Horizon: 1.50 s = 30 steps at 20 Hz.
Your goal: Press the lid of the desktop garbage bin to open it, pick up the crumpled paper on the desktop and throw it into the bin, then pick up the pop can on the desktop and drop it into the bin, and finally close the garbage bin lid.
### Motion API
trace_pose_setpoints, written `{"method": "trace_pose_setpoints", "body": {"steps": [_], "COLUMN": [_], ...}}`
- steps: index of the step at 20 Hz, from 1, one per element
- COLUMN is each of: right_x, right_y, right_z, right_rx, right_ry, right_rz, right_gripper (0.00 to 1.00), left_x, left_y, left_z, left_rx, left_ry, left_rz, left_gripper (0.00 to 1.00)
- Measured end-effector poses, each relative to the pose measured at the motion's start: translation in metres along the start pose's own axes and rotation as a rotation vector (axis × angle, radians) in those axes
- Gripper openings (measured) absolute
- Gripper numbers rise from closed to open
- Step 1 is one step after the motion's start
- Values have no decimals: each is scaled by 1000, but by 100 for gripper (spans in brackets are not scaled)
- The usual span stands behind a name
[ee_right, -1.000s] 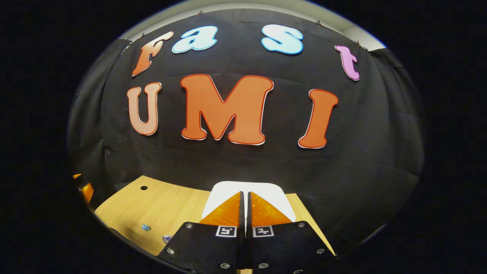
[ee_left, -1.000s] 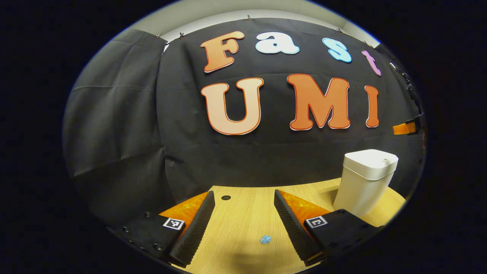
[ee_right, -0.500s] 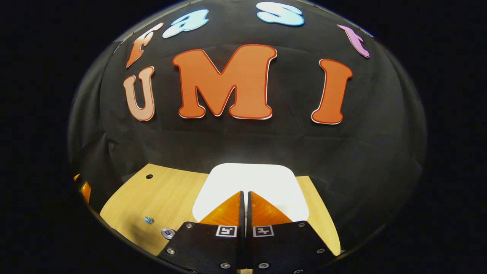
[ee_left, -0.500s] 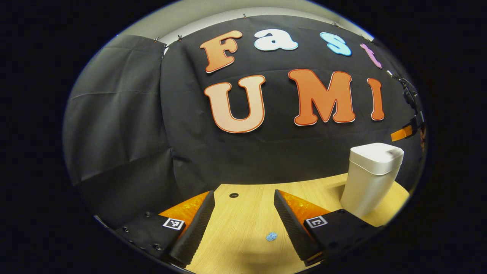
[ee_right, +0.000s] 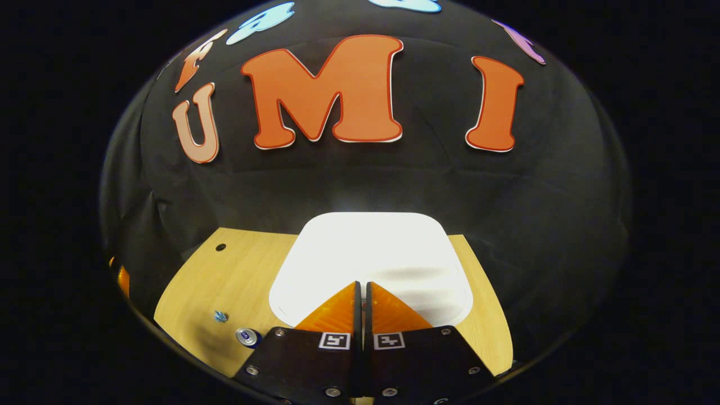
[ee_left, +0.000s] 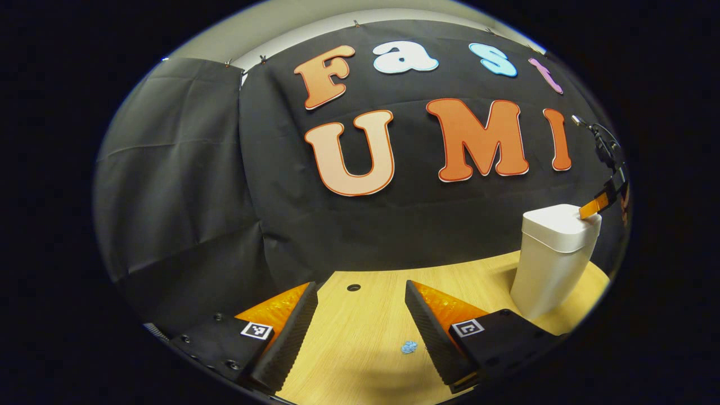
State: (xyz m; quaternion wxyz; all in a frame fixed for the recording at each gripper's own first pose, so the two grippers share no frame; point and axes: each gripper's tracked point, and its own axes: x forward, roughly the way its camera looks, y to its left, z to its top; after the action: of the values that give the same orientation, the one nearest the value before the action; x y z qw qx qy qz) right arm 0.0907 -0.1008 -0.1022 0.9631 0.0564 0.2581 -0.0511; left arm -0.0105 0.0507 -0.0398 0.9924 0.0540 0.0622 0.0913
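From the left gripper view, I had my left gripper (ee_left: 360, 315) hanging over the pale wood-grain desktop (ee_left: 365, 360) with its fingers spread wide and nothing between them. The small blue wad of crumpled paper (ee_left: 409, 347) lay on the wood just inside the right-hand finger, not touched by it. I judged it near weightless and soft, so it would squash under the pads and could skate away if only one finger nudged it; straddling it and closing across its middle looked the safe hold.

Further right in that view stood the white plastic desktop garbage bin (ee_left: 554, 264), upright, lid down, near the desktop's far edge. At its top right corner I could see the tip of my right gripper (ee_left: 592, 208) meeting the lid.

In the right gripper view, the paper (ee_right: 220, 316) and the pop can (ee_right: 248, 337), a small metal can seen end-on, sat near each other at the lower left, well apart from the bin. I took the can for light, stiff and slick, best gripped across its round side. My right gripper (ee_right: 363, 288) had its fingers pressed together, empty, tips over the near part of the flat white bin lid (ee_right: 371, 247); whether they had made contact I could not tell from there. The lid looked rigid and smooth, so a push straight down seemed right.
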Motion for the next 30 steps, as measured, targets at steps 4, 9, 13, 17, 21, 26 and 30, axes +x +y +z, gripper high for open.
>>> {"method": "trace_pose_setpoints", "body": {"steps": [4, 9, 13, 17, 21, 26, 30], "right_x": [1, -6, -19, -33, -56, -82, -91], "right_y": [-1, 4, 8, 6, 9, 28, 57], "right_z": [-5, 5, 21, 49, 71, 76, 54], "right_rx": [45, 11, -47, -78, -107, -91, -82], "right_ry": [39, -33, -131, -233, -319, -415, -405], "right_rz": [-1, 45, 72, 50, 19, -34, -9], "right_gripper": [1, 1, 1, 1, 1, 1, 4], "left_x": [1, 0, -7, -7, 3, 25, 42], "left_y": [-17, -36, -40, -42, -43, -33, -32], "left_z": [1, 8, 10, 11, 15, 20, 9], "left_rx": [1, 6, -1, -17, -13, 0, -10], "left_ry": [1, -16, -29, -41, -57, -73, -52], "left_rz": [-24, -46, -35, -36, -71, -156, -219], "left_gripper": [99, 99, 100, 100, 99, 99, 99]}}
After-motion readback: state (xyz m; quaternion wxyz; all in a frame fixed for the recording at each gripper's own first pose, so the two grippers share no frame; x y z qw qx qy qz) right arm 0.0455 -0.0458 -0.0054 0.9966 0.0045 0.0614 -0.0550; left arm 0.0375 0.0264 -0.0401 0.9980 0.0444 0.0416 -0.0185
